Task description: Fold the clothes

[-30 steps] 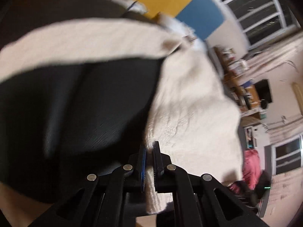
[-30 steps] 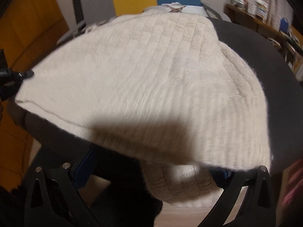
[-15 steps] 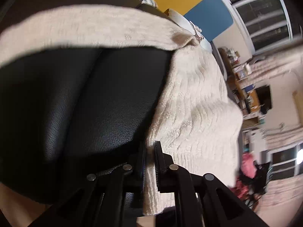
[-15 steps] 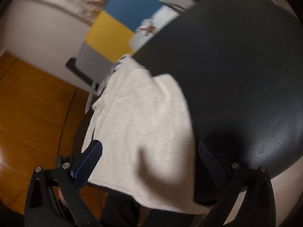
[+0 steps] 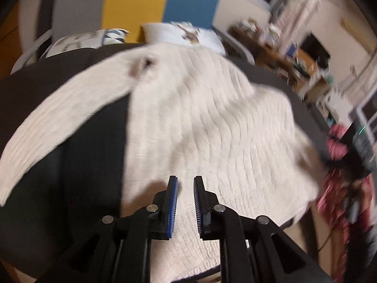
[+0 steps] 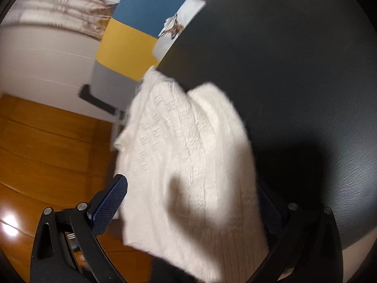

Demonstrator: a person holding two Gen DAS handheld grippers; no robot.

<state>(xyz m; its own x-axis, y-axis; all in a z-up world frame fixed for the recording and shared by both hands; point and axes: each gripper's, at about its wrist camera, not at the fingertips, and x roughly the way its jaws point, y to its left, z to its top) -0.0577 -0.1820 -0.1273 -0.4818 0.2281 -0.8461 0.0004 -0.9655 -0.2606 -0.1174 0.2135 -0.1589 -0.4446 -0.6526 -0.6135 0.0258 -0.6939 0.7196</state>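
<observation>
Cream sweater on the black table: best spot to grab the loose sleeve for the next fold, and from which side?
Grip the sleeve near its cuff end, coming from the table's front edge. It lies flat and splayed away from the sweater body, so the end is free. The left gripper, jaws opening, holds nothing.

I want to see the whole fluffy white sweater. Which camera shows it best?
The left wrist view: there the white sweater spreads across the black surface with a sleeve reaching left, though blurred. The right wrist view shows only a narrower part hanging over the surface's edge, partly shadowed.
</observation>
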